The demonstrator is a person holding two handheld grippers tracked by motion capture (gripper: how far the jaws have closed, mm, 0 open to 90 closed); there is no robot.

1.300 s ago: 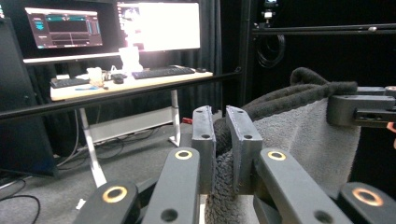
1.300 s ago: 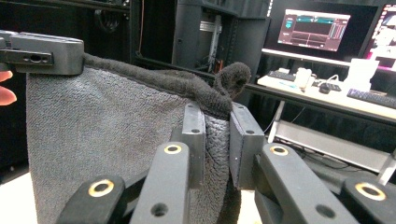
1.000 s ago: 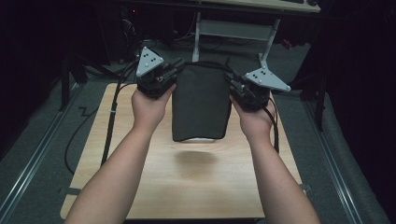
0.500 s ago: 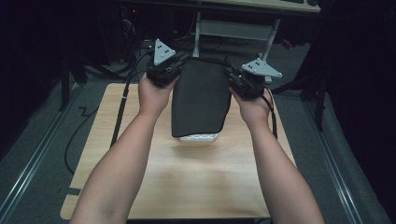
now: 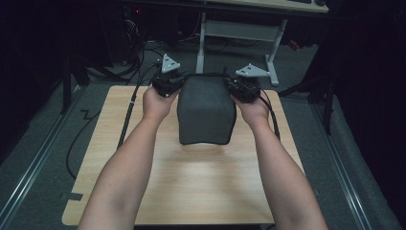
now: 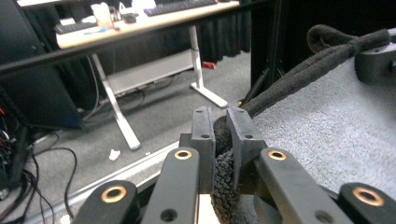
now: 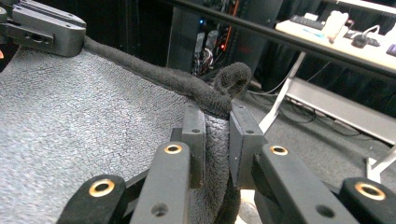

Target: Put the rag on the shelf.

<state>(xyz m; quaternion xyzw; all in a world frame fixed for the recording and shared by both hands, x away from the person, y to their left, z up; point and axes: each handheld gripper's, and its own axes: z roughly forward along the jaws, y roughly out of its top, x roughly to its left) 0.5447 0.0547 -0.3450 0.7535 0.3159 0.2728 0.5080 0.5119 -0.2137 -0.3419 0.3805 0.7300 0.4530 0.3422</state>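
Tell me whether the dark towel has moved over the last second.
Yes. Held by both grippers, the dark towel has moved away from the person: its lower edge now lies farther up the wooden table, toward the far edge.

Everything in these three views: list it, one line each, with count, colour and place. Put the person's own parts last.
Towel: one, dark grey, held up over the far half of the table by its two top corners, hanging toward the person.
Table: one, light wood top, under the towel and arms.
Desk: one, pale top on white legs, beyond the table, with a keyboard and small items on it.
Cables: several, black, on the grey floor left of the table.
Left gripper: one, black, jaws shut on the towel's left corner.
Right gripper: one, black, jaws shut on the towel's right corner.
Forearms: two, bare, entering from the bottom of the high view.
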